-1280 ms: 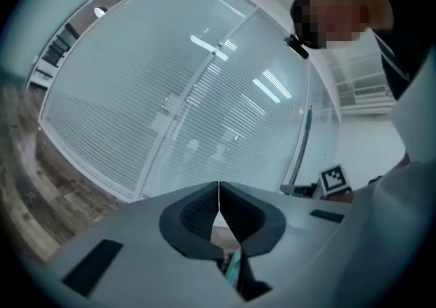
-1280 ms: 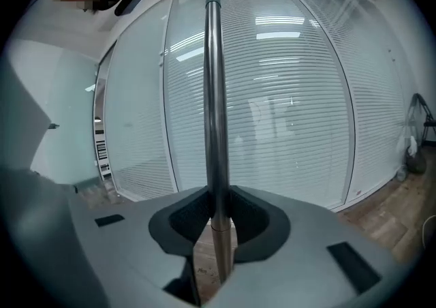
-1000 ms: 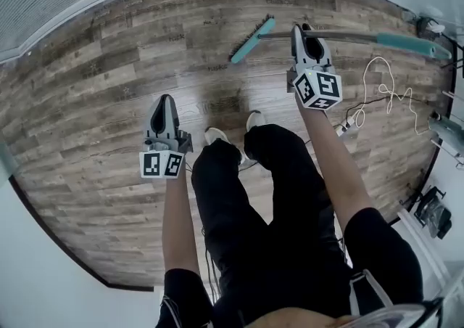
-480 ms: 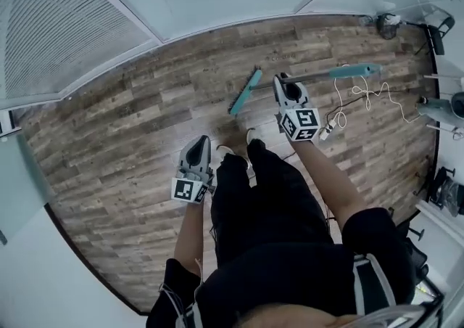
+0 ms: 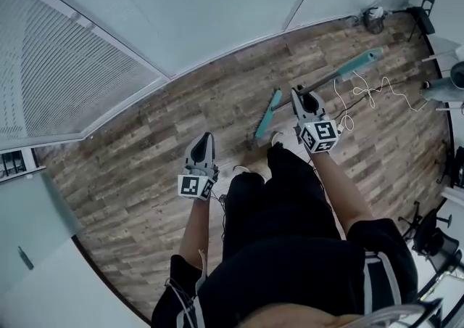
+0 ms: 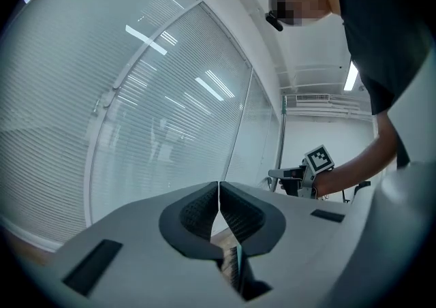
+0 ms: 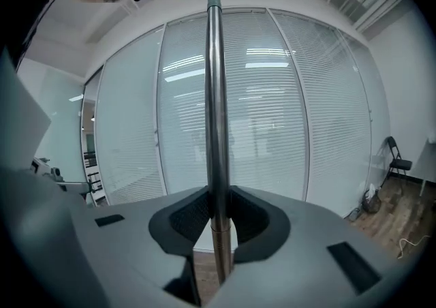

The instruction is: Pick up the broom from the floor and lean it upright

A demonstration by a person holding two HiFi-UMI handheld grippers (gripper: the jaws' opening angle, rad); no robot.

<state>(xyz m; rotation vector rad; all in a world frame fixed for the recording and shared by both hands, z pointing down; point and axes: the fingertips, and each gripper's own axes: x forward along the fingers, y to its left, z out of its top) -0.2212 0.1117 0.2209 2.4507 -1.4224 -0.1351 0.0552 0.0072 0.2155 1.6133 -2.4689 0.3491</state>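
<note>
The broom has a teal head, a grey metal handle and a teal grip. My right gripper is shut on the handle a short way from the head. In the right gripper view the handle runs straight up between the pads of that gripper. The broom head sits low by the person's shoes; I cannot tell whether it touches the floor. My left gripper is shut and holds nothing, well left of the broom. Its closed jaws point at the glass wall, with the right gripper off to the right.
A glass wall with white blinds runs along the far side of the wooden floor. A loose white cable lies by the broom's grip. A chair and stands crowd the right edge.
The person has stood up and both grippers have risen. The broom's handle has come up off the floor in the right gripper. The left gripper stays shut.
</note>
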